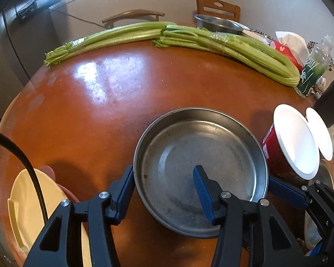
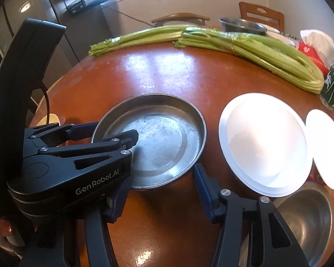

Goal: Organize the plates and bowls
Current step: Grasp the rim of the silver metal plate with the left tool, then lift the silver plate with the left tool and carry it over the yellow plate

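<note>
We note a shallow steel plate (image 1: 200, 162) lying flat on the round brown table (image 1: 89, 111), near its front edge. The left gripper (image 1: 164, 189) straddles the plate's left rim, one blue finger outside, the other over the plate floor; jaws partly open, and we cannot tell whether the pads press. The right gripper (image 2: 162, 195) sits at the plate's near right rim, half open; no grip that we can confirm. Just right of the plate stands a red paper bowl (image 1: 294, 142), white inside. Celery bundles (image 1: 211, 40) lie across the far side.
</note>
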Tool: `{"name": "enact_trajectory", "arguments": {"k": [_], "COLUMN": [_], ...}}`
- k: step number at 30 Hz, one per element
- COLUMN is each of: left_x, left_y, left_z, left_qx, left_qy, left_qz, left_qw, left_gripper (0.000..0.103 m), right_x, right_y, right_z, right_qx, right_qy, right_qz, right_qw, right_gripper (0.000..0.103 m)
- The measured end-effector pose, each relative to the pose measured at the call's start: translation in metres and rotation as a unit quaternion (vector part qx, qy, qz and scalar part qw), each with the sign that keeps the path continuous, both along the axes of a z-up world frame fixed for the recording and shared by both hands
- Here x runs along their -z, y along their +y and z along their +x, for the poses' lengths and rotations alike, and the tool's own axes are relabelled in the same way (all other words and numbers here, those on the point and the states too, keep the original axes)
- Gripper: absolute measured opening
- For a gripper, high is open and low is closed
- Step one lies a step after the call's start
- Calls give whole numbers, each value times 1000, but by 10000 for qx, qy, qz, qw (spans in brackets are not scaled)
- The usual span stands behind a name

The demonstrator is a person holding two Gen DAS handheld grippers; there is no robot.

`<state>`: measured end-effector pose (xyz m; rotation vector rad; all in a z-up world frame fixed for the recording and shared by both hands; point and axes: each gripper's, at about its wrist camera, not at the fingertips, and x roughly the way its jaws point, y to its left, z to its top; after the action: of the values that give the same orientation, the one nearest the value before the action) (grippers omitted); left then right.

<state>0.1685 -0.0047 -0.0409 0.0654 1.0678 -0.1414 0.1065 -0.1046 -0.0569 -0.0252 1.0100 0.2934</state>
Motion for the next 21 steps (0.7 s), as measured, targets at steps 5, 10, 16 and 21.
{"name": "enact_trajectory", "arguments": {"k": [5, 10, 16, 21], "left_x": [-10, -23, -39, -52], "left_y": [4, 8, 15, 26], "left_z": [-8, -18, -32, -47], "left_qx": [-46, -90, -180, -308], "left_qy": [-88, -239, -422, -584], "left_qz": [-70, -117, -139, -183], "left_qw": [9999, 9996, 9988, 9977], "left_gripper": [53, 53, 53, 53], "right_x": [-9, -19, -32, -44], "right_y": [0, 2, 7, 14], "right_z": [-5, -14, -25, -35], "right_qx": [-41, -126, -254, -407], "right_qy": [-68, -196, -382, -521], "right_qz": [68, 104, 159, 194], "right_qw": [9999, 9997, 9988, 9976], "right_gripper": [57, 57, 57, 57]}}
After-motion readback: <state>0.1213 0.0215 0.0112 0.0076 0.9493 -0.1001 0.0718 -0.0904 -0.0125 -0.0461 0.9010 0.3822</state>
